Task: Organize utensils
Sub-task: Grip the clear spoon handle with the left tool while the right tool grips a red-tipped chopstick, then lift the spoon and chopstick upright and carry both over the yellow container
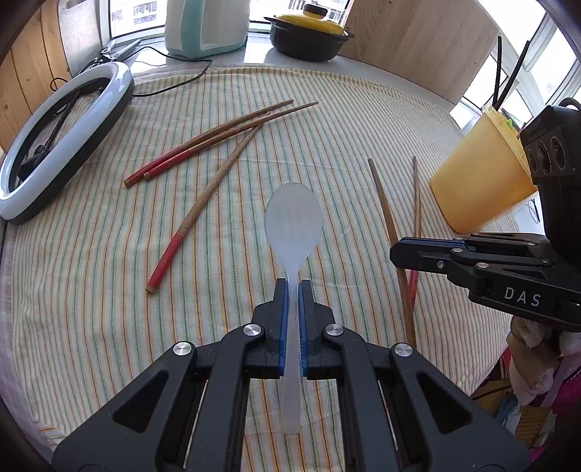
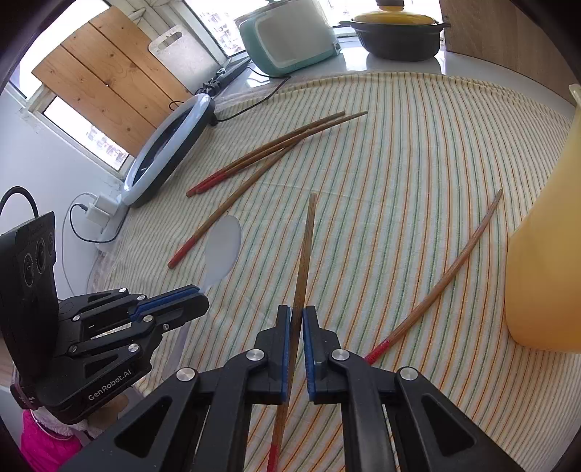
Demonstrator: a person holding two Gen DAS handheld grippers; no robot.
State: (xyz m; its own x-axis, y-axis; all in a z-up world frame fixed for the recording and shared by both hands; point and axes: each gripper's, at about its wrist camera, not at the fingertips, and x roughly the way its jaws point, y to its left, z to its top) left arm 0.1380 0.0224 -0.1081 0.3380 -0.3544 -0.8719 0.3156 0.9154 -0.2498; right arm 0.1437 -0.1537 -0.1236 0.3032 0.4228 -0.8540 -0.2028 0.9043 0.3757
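My left gripper [image 1: 293,287] is shut on the handle of a translucent white rice spoon [image 1: 293,218], held above the striped cloth; it also shows in the right wrist view [image 2: 222,247]. My right gripper [image 2: 297,313] is shut on a wooden chopstick [image 2: 307,247] with a red end, pointing forward. A second chopstick [image 2: 450,272] lies just right of it on the cloth. Three more red-ended chopsticks [image 1: 218,141] lie at the cloth's far left. A yellow cup holder [image 1: 475,174] with black sticks in it stands at the right.
A ring light [image 1: 61,141] lies at the left edge. A teal appliance [image 1: 207,25] and a black pot with a yellow lid [image 1: 308,32] stand at the back. The striped cloth [image 1: 109,290] covers the table; its front edge is close.
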